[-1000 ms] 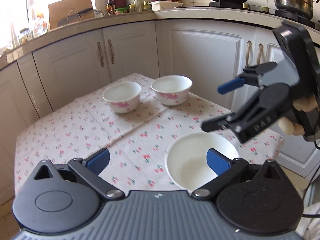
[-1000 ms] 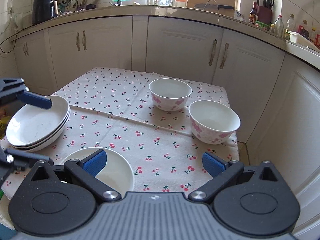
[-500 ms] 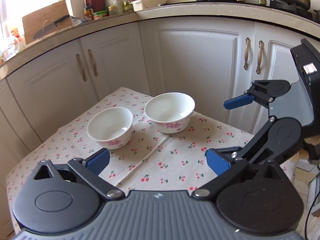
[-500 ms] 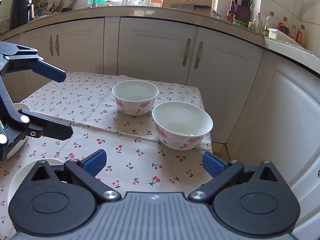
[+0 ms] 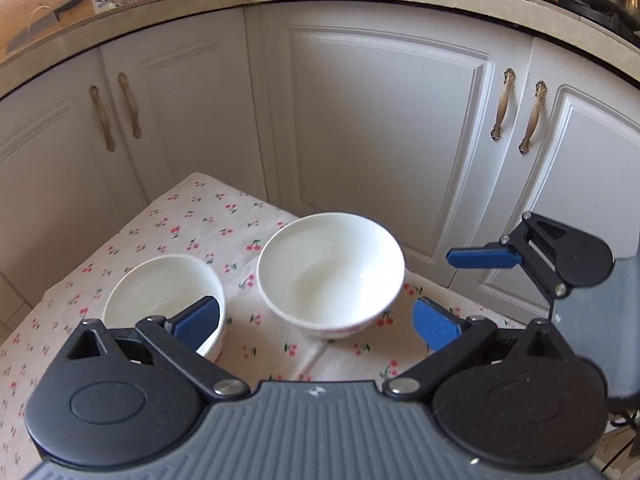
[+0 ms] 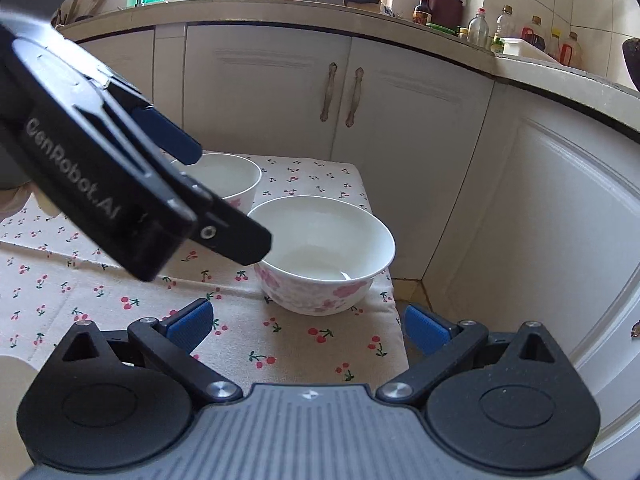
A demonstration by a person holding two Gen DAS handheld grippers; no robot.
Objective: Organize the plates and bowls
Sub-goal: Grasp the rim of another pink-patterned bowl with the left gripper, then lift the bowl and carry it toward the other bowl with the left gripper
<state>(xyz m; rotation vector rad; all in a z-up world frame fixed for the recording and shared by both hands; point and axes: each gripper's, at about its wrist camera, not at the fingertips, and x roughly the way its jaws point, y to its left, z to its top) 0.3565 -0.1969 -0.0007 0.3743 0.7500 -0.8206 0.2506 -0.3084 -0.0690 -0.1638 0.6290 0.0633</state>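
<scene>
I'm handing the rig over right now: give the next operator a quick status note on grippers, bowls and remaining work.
Left gripper: open, empty, aimed at the near bowl.
Right gripper: open, empty, facing the same bowl from its side.
Far bowl stands beside the near one on the cherry tablecloth, apparently not touching.
Done: neither bowl gripped or stacked.
Left: probably nest one bowl in the other. Plates are out of view.

two white bowls (image 5: 330,272) on cherry-print tablecloth (image 5: 256,344), left claw (image 5: 316,320) open
</scene>
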